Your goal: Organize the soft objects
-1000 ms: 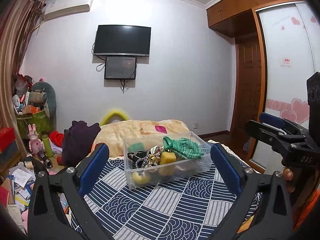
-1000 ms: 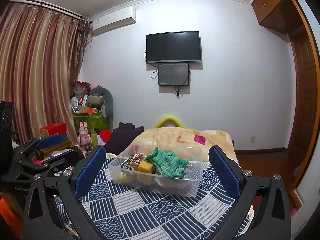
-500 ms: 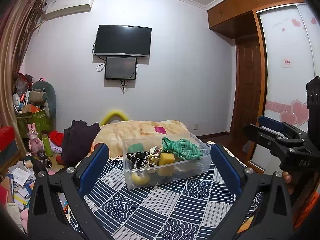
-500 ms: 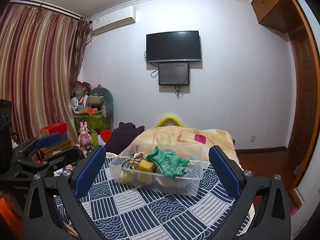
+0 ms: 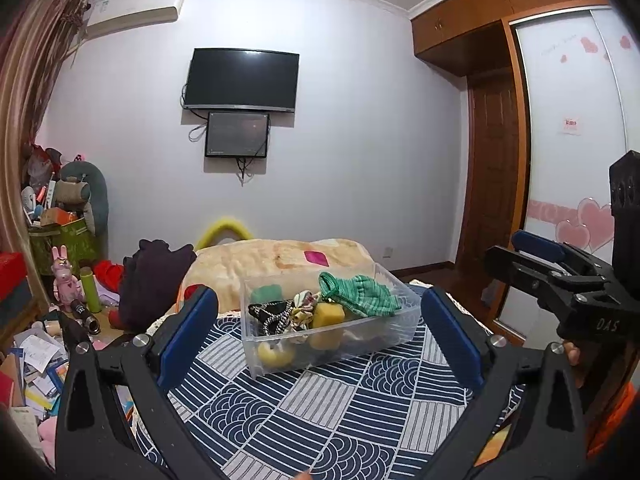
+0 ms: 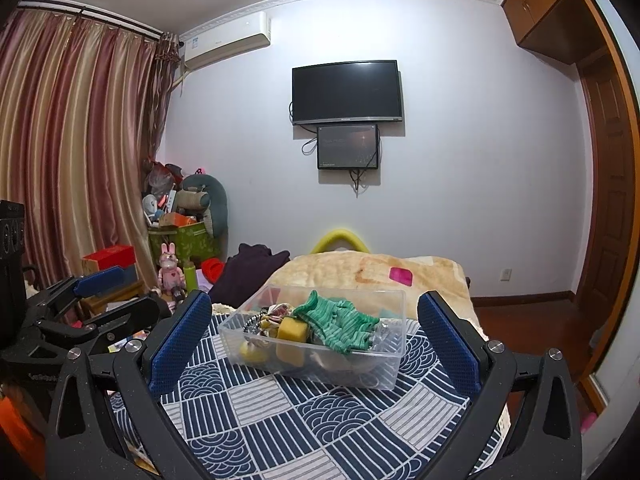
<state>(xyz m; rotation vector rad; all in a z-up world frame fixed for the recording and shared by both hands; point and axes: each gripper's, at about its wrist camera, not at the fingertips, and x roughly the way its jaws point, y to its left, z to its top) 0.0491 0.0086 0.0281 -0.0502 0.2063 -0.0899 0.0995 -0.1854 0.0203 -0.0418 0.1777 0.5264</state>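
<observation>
- On the patterned bedspread (image 5: 320,408), at its centre, stands a clear plastic bin (image 5: 394,330) holding the soft objects.
- Green striped knit cloth (image 5: 362,292) drapes over the bin's rim at 1 o'clock; a yellow sponge block (image 5: 328,316) sits at mid-bin, with a second yellow piece (image 5: 274,354) against the front wall at 7 o'clock.
- Dark braided cords and patterned scraps (image 5: 280,316) lie tangled at 9 o'clock inside the bin.
- Left gripper (image 5: 320,332): fingers spread wide, blue pads flanking the bin from the near side, nothing held, apart from the bin.
- Right gripper (image 6: 314,336): fingers likewise spread wide and empty, the bin framed between the pads without contact.
- Beige blanket (image 6: 360,270) lies at 12 o'clock beyond the bin; a dark purple garment (image 6: 248,270) lies at 10 o'clock.
- Wall-mounted television (image 6: 346,92) hangs at 12 o'clock, a smaller screen (image 6: 347,146) just beneath.
- Striped curtains (image 6: 68,152) hang at 9 o'clock; a wooden wardrobe (image 5: 496,40) stands at 3 o'clock.
</observation>
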